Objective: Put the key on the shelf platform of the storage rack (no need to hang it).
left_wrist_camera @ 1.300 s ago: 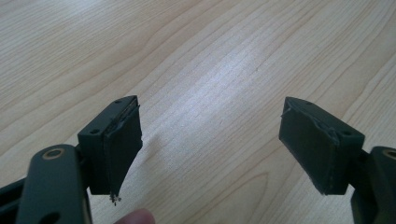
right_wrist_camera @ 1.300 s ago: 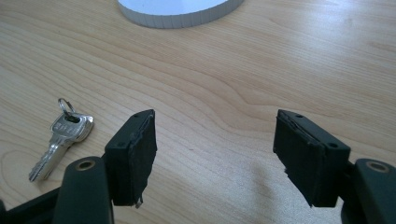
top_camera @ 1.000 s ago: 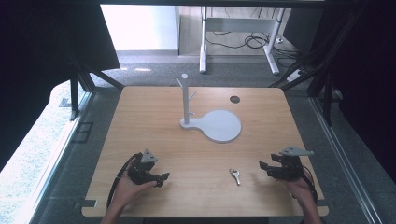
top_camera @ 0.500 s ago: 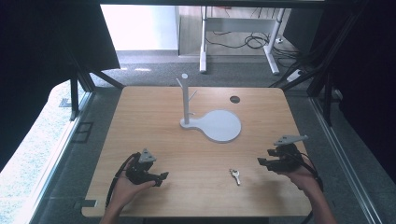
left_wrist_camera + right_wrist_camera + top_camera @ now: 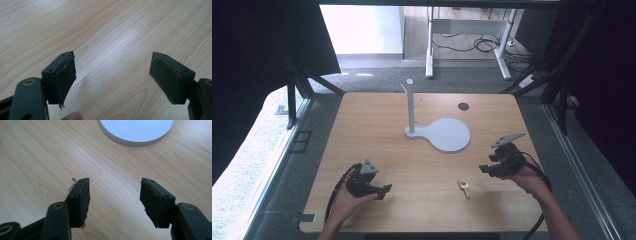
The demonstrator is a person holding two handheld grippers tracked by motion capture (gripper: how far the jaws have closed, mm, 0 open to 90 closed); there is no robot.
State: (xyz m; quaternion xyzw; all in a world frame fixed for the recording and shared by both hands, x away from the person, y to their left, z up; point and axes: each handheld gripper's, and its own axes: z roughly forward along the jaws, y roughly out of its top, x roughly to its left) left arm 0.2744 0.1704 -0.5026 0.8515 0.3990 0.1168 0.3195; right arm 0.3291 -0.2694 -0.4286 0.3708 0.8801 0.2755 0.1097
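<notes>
A small metal key (image 5: 463, 188) lies flat on the pale wood-grain surface (image 5: 377, 125), near a white round-based stand (image 5: 443, 134). Left claw (image 5: 112, 75) wide, empty; right claw (image 5: 113, 198) has just been closing, nothing between.

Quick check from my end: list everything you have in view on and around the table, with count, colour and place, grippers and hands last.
table: 1, light wood, centre of the high view
stand: 1, white, upright post with side pegs on a round base plate, middle of the table
key: 1, silvery, flat on the table near the front edge, left of the right gripper
hole: 1, dark, round, in the tabletop toward the far right
desk frame: 1, white legs, on the floor beyond the table, cables beside it
left gripper: 1, black, front left of the table, jaws open, nothing between them
right gripper: 1, black, front right, jaws open, just been closing, nothing between them
hands: 2, one on each gripper
</notes>
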